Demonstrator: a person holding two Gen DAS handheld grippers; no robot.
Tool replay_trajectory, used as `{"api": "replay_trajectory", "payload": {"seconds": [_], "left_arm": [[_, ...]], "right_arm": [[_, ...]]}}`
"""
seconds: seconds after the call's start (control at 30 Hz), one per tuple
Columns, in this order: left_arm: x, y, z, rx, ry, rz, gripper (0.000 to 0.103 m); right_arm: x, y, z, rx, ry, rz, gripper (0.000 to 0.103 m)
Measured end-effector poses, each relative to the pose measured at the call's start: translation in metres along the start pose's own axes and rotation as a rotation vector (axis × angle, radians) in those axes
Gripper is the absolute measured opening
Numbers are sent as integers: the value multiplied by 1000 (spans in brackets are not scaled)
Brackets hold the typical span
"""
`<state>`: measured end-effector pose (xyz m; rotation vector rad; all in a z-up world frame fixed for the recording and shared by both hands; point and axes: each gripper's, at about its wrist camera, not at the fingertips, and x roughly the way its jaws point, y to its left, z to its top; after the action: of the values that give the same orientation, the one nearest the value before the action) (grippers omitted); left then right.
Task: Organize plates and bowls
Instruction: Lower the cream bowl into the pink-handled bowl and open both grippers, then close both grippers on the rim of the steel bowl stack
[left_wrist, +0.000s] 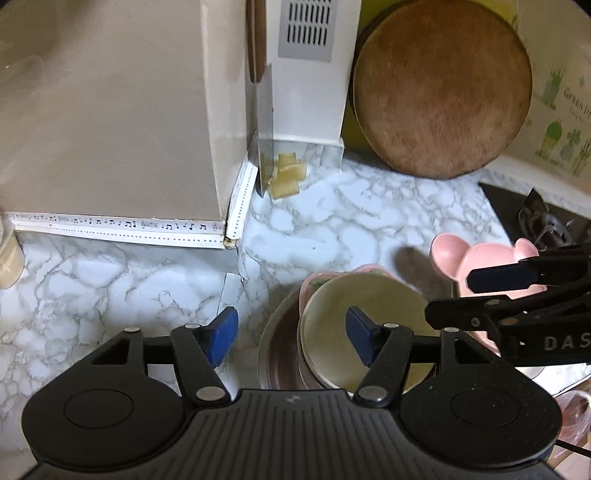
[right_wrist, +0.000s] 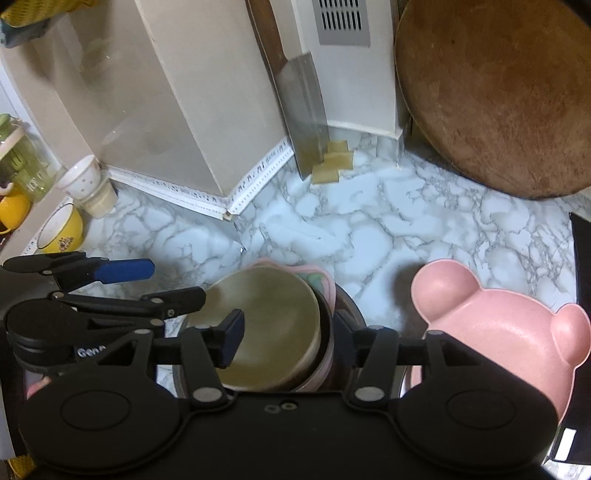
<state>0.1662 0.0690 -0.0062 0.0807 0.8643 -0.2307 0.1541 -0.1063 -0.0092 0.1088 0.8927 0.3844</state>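
Observation:
A cream bowl sits nested in a stack with a pink dish and a dark metal bowl on the marble counter. My left gripper is open, its right finger over the cream bowl, its left finger over the counter. A pink bear-shaped plate lies right of the stack. In the right wrist view my right gripper is open above the stack, straddling the cream bowl; its right fingertip is hidden behind the stack. The bear plate lies to its right. The left gripper shows at left.
A round wooden board leans on the back wall. A cleaver stands beside a white vented box, with yellow sponge pieces at its foot. Cups and a yellow mug stand at far left. A dark object lies at right.

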Motion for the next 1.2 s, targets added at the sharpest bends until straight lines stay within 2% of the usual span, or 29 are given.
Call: {"api": "replay_trajectory", "payload": {"seconds": [0.13, 0.2, 0.33, 0.43, 0.5, 0.53, 0.63, 0.83, 1.0, 1.2], "left_arm": [[-12, 3, -3, -8, -33, -6, 65], [-19, 2, -6, -3, -55, -7, 65], [-32, 2, -13, -10, -118, 8, 77], [-39, 5, -18, -21, -155, 8, 77], [-41, 9, -21, -32, -160, 11, 77], [-41, 11, -23, -40, -160, 12, 77], [-35, 20, -28, -73, -139, 17, 77], [-14, 39, -48, -145, -81, 43, 77], [2, 44, -67, -157, -53, 69, 77], [19, 44, -79, -181, -10, 75, 77]], "right_arm": [[-17, 0, -5, -14, -47, 7, 65], [-24, -1, -8, -12, -68, 20, 73], [-36, -4, -16, -14, -118, 31, 83], [-44, -2, -25, -42, -156, 9, 90], [-47, -2, -33, -59, -180, -12, 98], [-48, -2, -37, -63, -189, -18, 99], [-46, -7, -47, -52, -191, -35, 99], [-29, -30, -62, 44, -132, -56, 97], [-13, -44, -70, 74, -75, -54, 81], [6, -43, -73, 23, -64, -51, 72]]}}
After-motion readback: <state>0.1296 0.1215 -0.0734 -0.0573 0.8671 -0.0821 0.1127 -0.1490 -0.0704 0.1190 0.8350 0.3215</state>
